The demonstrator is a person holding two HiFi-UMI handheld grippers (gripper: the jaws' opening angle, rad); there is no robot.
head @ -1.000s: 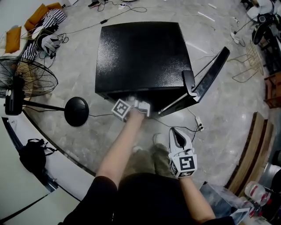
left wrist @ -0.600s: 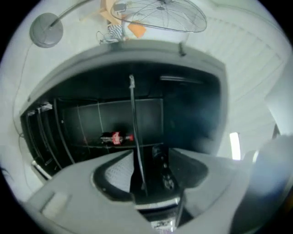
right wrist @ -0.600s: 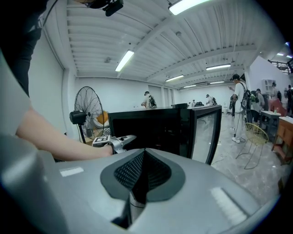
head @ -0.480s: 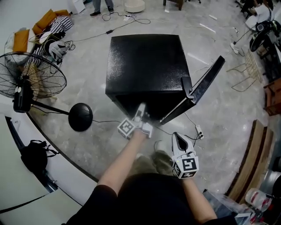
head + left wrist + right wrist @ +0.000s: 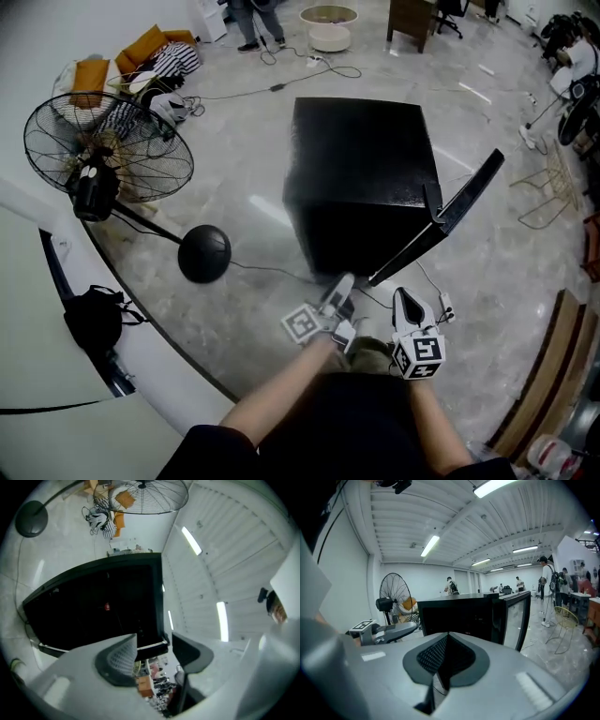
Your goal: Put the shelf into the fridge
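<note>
Now, fridge (image 5: 361,169) open, right claw (image 5: 406,305) closed, empty

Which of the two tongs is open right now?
The left tongs: their jaws stand apart with nothing between them, though they have just been closing slightly. The right tongs are shut, jaws together and empty.

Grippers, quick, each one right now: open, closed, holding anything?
Left gripper: open, jaws have just closed slightly, nothing between them.
Right gripper: closed, holding nothing.
</note>
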